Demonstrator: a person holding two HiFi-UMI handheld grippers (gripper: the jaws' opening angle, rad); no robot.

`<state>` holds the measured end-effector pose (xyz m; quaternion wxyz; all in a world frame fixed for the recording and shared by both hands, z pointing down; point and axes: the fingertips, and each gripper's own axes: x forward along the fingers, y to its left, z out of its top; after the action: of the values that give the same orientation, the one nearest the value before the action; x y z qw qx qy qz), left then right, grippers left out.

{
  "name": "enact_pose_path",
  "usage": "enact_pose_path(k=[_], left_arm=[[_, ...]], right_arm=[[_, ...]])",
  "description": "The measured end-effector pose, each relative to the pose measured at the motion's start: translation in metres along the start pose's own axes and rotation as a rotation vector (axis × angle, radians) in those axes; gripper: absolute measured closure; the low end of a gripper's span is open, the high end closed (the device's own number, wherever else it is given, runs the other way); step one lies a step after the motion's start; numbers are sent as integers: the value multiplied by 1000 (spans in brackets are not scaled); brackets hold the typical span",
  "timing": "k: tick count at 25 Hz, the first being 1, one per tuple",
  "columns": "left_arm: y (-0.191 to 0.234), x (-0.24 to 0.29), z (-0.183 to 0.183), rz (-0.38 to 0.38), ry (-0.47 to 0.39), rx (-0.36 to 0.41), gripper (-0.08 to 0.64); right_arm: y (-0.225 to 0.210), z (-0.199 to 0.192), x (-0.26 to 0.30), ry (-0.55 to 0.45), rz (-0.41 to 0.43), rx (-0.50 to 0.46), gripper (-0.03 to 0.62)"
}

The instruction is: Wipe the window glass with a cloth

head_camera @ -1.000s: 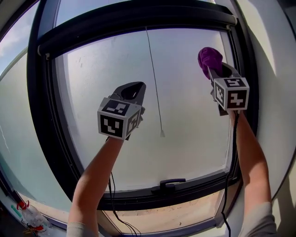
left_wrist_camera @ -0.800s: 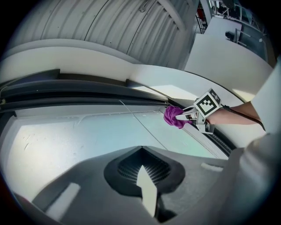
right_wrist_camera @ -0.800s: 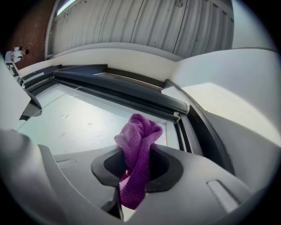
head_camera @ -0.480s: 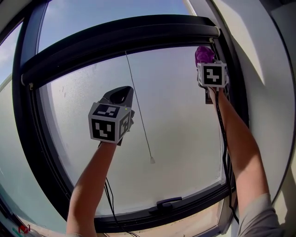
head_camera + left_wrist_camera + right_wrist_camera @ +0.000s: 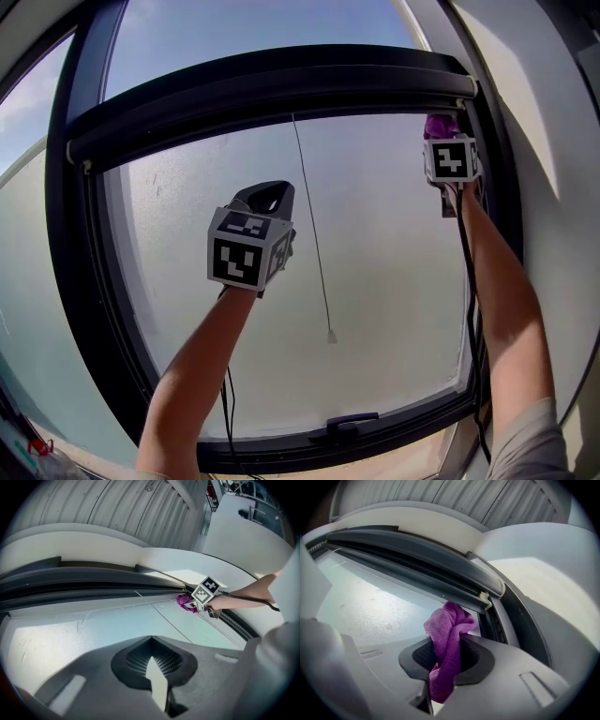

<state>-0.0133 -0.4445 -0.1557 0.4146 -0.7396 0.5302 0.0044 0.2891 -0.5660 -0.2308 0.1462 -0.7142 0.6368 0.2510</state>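
The frosted window glass point(image 5: 375, 253) fills the head view inside a dark frame point(image 5: 272, 80). My right gripper point(image 5: 441, 129) is raised to the pane's upper right corner and is shut on a purple cloth point(image 5: 446, 644), which bunches out past the jaws against the glass point(image 5: 365, 606). The cloth point(image 5: 186, 603) also shows far off in the left gripper view, beside the right gripper point(image 5: 194, 603). My left gripper point(image 5: 267, 192) hovers before the middle of the pane, jaws shut with nothing between them.
A thin pull cord point(image 5: 312, 234) with a small end weight hangs down the pane between the grippers. A dark handle point(image 5: 352, 424) sits on the lower frame. White wall point(image 5: 544, 141) flanks the window at right.
The right gripper has carried the cloth up from mid-height to the pane's top right corner. The left gripper has stayed about where it was.
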Motion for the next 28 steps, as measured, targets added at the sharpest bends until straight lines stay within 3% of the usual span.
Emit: enact_pose_path(k=[12,21,28], left_arm=[[9,-29,-12,25,16,11,560],[44,-79,-20,107,51,45,560],[84,-129,-29,178,104,65,560]], right_arm=[[89,28,-32,0,211,-133,500],[200,66,-65,-85,394,-220,500],[276,90,-89,-122,480,-202,500]])
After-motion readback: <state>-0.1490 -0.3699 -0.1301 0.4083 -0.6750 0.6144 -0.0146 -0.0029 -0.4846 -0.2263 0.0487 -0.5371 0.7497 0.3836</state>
